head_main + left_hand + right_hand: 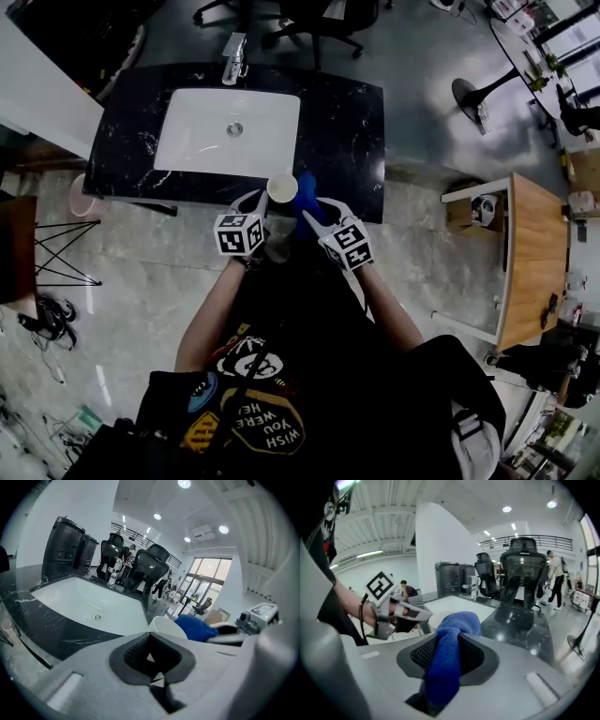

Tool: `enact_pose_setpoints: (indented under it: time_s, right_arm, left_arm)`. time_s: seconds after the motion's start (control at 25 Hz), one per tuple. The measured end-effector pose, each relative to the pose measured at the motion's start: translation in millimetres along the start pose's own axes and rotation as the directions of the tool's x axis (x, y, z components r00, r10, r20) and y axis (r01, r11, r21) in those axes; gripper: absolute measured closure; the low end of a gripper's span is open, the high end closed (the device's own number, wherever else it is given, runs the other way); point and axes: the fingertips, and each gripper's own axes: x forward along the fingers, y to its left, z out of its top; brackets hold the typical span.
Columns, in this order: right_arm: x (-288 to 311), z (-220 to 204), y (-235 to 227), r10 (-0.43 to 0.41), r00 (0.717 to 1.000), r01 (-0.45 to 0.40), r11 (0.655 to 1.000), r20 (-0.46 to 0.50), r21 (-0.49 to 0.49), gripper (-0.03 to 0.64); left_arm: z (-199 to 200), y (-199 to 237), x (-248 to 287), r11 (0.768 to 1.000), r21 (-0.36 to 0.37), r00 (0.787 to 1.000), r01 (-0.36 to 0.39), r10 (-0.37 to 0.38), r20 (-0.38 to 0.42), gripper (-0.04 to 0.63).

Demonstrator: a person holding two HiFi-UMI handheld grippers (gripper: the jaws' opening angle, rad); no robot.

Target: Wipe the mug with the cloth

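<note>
The left gripper has its jaws closed on the near side of the white mug, a sliver of white showing between the pads, and holds it at the front edge of the black counter. The right gripper pinches the blue cloth, which bunches out past its fingertips, just beside the mug's rim

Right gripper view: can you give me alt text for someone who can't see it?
A blue cloth is pinched between the tongs of the right gripper and bunches up above them. Beyond it, at left, a person's arm carries the left gripper with its marker cube. Behind are a white sink in a black counter and office chairs.
</note>
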Motion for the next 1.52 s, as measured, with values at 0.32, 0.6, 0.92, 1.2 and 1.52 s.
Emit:
enact_pose_setpoints:
  time_s: [0.32,0.6,0.92,1.2,1.52]
  right_arm:
    - [24,10,-29,-0.058,0.997,0.058,0.998,-0.044,0.001,0.494]
    - [13,-20,31,0.065,0.993,-0.079,0.988,-0.103,-0.130,0.494]
    - [20,28,-46,-0.149,0.988,0.149,0.989,0.034,0.000,0.495]
    - [15,-17,11,0.040,0.995,-0.051,0.990,-0.086,-0.129,0.494]
    - [4,19,-69,-0.170,0.984,0.167,0.984,0.048,0.067,0.495]
  left_arm:
    - [-9,3,3,0.999,-0.036,0.999,0.013,-0.014,-0.033,0.592]
    - [-6,-1,-1,0.999,0.010,0.999,0.030,-0.030,-0.020,0.592]
    - [20,4,-12,0.998,0.058,0.997,-0.005,0.000,0.082,0.592]
    - [7,-15,-6,0.993,0.086,0.997,0.078,-0.080,0.018,0.592]
    - [10,-10,-7,0.995,0.089,0.998,0.055,-0.058,0.038,0.592]
